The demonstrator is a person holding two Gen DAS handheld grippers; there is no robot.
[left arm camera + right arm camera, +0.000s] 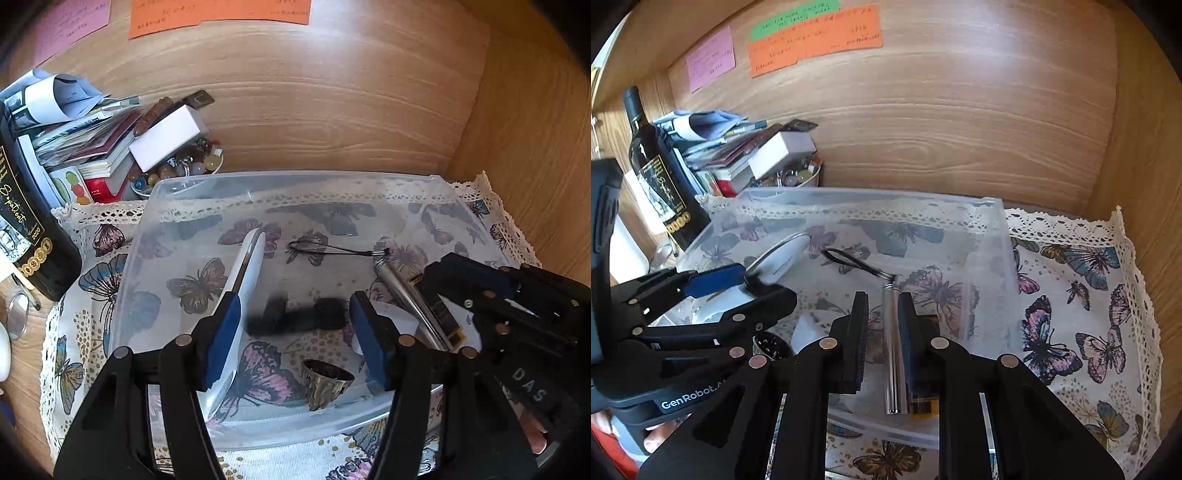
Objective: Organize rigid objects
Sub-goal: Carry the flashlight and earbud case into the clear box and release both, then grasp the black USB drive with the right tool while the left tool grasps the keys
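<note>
A clear plastic bin (177,192) (997,229) sits on a butterfly cloth. In it lie a white flat gadget (251,258) (783,262), a blurred black object (295,317), a brass ring (325,380), a silver metal cylinder (402,291) (894,350) with a black cord loop (317,248) (849,262), and a small amber item (443,317). My left gripper (295,332) is open over the bin, with the black object between its fingers. My right gripper (882,332) has its fingers a small gap apart around the cylinder, not clamped on it.
A dark wine bottle (26,236) (657,177) stands at the left. Behind it lie stacked books, papers and a white box (166,136) (779,151), with a bowl of marbles (184,170). Wooden walls close the back and right. Bare cloth (1089,314) lies right of the bin.
</note>
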